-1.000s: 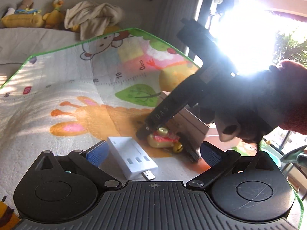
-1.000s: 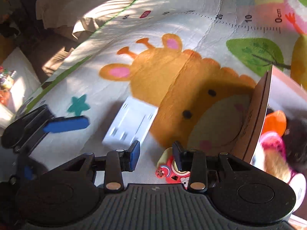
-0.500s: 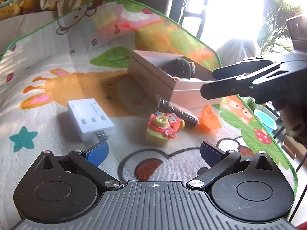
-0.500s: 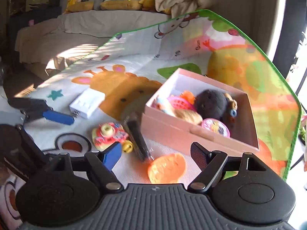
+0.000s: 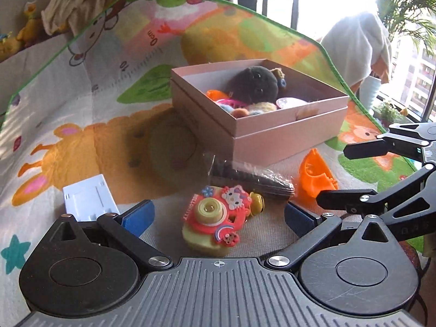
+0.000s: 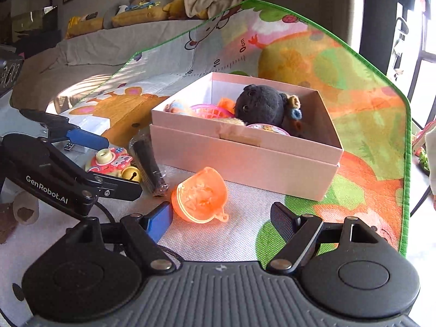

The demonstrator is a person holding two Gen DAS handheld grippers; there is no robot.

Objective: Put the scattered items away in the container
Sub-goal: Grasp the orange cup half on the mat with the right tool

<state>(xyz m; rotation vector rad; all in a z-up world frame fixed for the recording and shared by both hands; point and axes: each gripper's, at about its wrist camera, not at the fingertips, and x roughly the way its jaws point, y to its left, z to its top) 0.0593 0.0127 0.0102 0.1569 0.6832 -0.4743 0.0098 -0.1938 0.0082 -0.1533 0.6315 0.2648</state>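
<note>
Behind left gripper (image 5: 218,215), white adapter (image 5: 87,200) partly hidden.

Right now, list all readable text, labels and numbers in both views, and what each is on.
"GenRobot.AI": on the left claw arm, seen in the right wrist view.
"0cm": on the play mat, at the printed ruler's end.
"10": on the same ruler, next mark along.
"HELLOKITTY": seemingly, along the toy camera edge; small, not certain.
Further ruler numbers: too blurred to read.
Pink box: no text visible.

Toy camera (image 5: 218,220) (nothing atop) sits between spread fingers.
</note>
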